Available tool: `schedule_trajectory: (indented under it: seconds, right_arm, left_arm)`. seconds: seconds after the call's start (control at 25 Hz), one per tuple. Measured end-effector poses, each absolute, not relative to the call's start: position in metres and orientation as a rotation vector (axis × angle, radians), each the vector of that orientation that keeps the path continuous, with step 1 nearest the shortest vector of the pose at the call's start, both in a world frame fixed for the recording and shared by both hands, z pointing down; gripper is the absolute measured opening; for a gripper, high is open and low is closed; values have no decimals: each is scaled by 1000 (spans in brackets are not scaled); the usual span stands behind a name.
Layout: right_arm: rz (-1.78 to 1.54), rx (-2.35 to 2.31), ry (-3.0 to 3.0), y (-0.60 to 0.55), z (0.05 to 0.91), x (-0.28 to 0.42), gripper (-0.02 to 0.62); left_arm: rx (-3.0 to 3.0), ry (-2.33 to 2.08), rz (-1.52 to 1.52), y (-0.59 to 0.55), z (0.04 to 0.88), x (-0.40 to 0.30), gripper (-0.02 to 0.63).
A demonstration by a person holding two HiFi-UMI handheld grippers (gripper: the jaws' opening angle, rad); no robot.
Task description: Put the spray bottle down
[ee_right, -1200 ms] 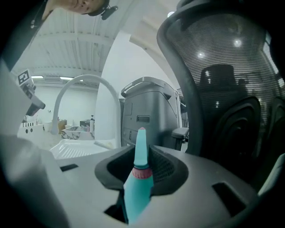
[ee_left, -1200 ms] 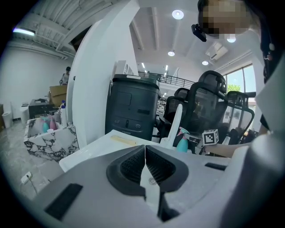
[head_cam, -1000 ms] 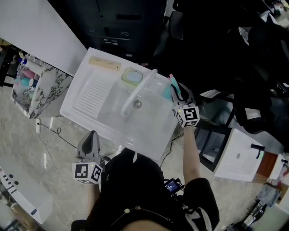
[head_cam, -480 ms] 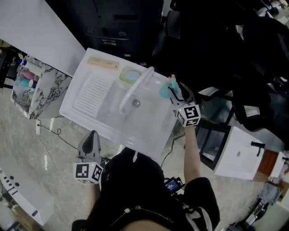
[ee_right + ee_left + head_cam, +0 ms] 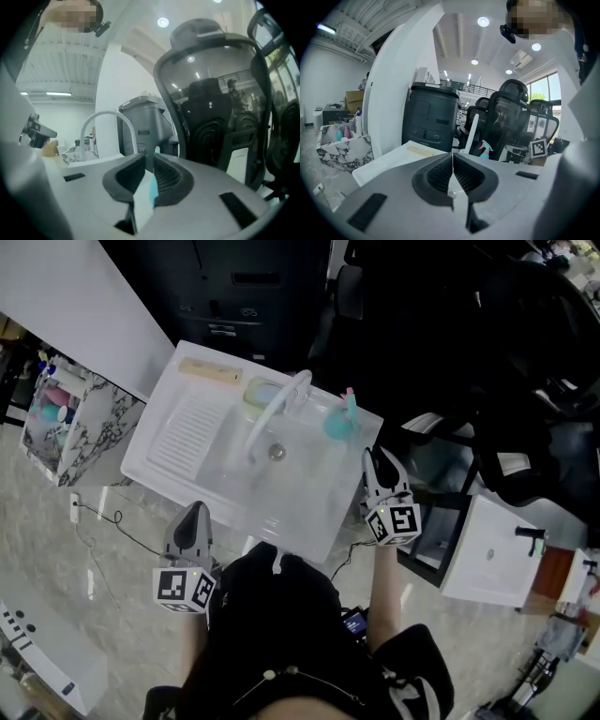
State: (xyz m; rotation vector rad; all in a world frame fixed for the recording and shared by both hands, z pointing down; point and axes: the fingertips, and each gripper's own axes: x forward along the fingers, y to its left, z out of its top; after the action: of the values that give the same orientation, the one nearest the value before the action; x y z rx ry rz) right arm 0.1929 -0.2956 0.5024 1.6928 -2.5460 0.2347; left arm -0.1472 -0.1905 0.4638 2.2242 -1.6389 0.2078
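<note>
Bottle [image 5: 337, 420] set down on the sink [image 5: 185, 432], both claws empty.
The teal bottle stands upright on the sink's right rim, near the tap [image 5: 272, 418]. The right claw [image 5: 375, 463] hangs off the sink's right edge, apart from the bottle, jaws closing on nothing. The left claw [image 5: 195, 512], pressed shut, sits by the sink's near edge.

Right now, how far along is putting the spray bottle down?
Done, it seems: the spray bottle stands upright on the back right corner of the sink. In hand: nothing. The right claw is apart from the bottle, its jaws closing with nothing gripped, and the left claw is shut and empty, off the sink's near side. Left to do: apparently nothing.
</note>
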Motion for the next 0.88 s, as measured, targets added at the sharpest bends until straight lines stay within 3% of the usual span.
schedule_trajectory:
  seconds: [0.04,0.08,0.44,0.88]
  right_arm:
    - [217,1699,-2530,-284,496,193,8]
    - [205,1697,-2518,-273,489,191,3]
    - [478,1879,-2606,-193,446,175,2]
    - [559,1823,-2541,-147,466,158,2]
  left_arm:
    - [2236,-1626,200,-191,463,-144,8]
    - [2249,-1614,193,-191,462,-140,8]
    - [2353,-1546,80,-192,441,-119,8]
    - [2368,-1547,23,-190,429,-128,8]
